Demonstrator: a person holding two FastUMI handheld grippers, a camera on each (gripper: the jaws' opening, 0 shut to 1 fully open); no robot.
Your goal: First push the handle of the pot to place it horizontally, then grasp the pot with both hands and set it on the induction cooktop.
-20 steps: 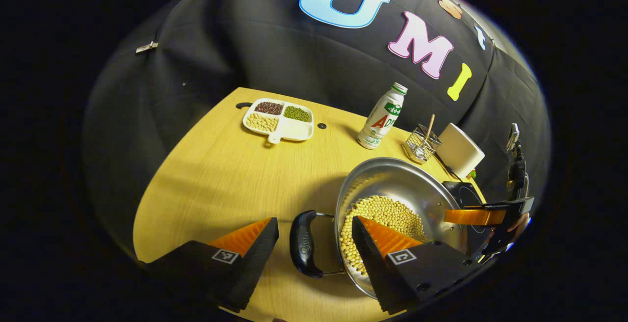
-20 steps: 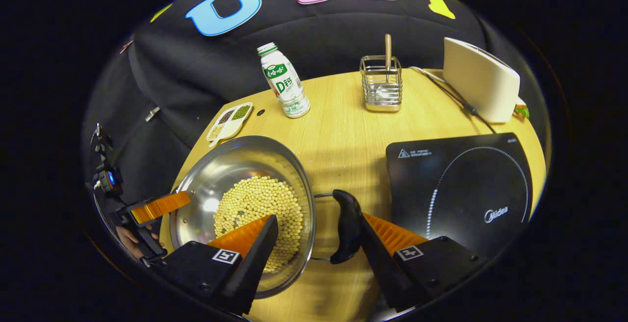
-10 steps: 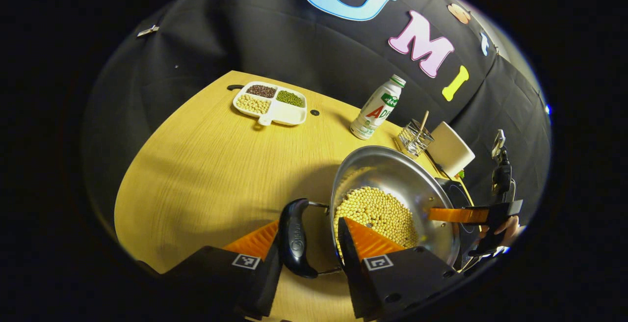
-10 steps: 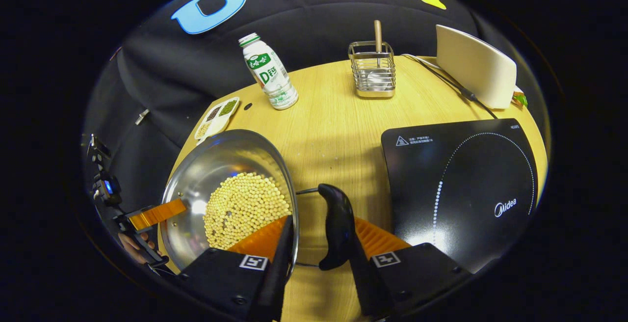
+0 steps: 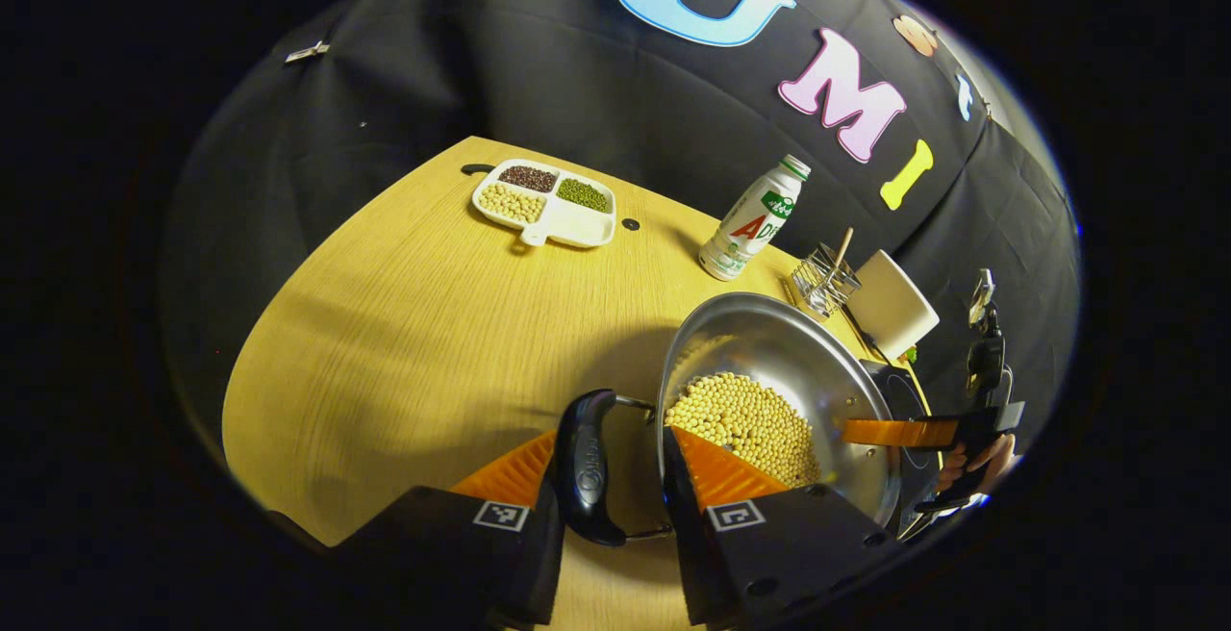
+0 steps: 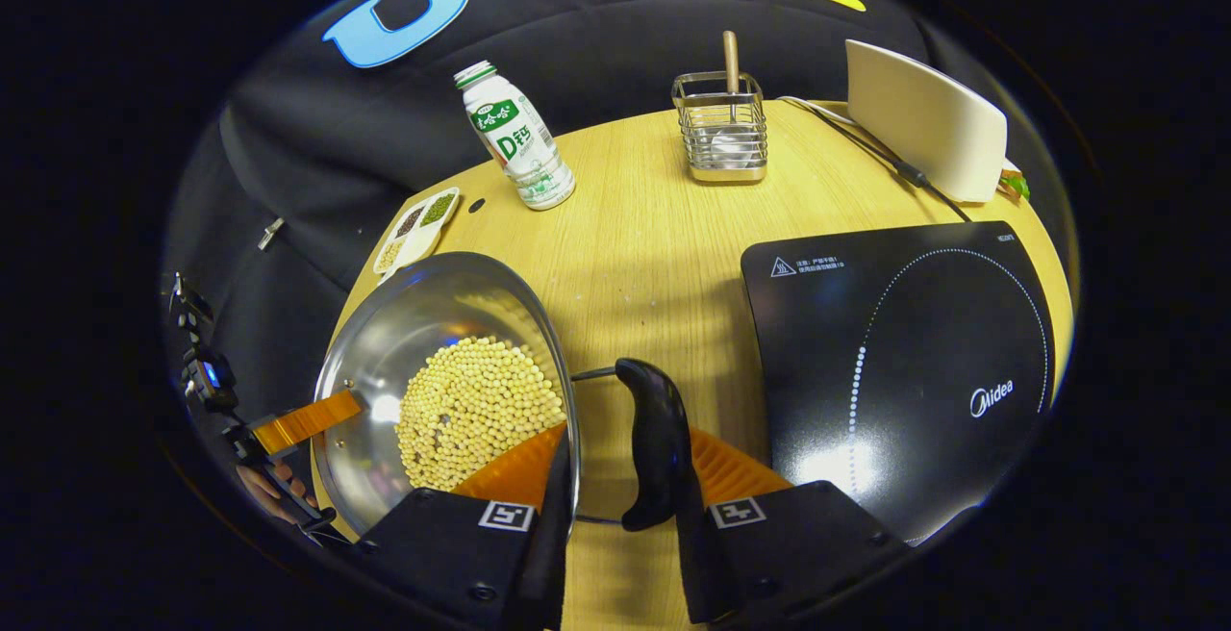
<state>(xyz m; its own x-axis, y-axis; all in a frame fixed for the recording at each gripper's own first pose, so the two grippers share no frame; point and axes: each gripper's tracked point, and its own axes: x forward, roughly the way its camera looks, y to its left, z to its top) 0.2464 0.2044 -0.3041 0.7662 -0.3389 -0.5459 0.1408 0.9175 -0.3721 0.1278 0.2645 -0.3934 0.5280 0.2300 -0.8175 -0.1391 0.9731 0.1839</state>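
Observation:
A steel pot (image 5: 769,352) (image 6: 423,323) holding soybeans (image 5: 741,419) (image 6: 471,400) is at the table's near side, left of the black induction cooktop (image 6: 894,371). My left gripper (image 5: 615,448) is shut on the pot: one finger presses its black handle (image 5: 587,467) from outside, the other lies inside against the wall. My right gripper (image 6: 625,439) clamps the opposite handle (image 6: 654,448) and wall the same way. Both handles lie level. Whether the pot's base touches the table is hidden. Each view shows the other gripper across the pot, held by a hand (image 5: 971,463) (image 6: 269,487).
A white bottle (image 6: 515,136) (image 5: 755,217), a wire rack (image 6: 728,131) with a wooden-handled utensil and a white appliance (image 6: 923,136) with its cable stand along the back edge. A divided dish (image 5: 545,205) of beans sits at the far left corner.
A second ago both grippers stood open around the handles; both have closed on handle and pot wall. Both views have shifted slightly since.

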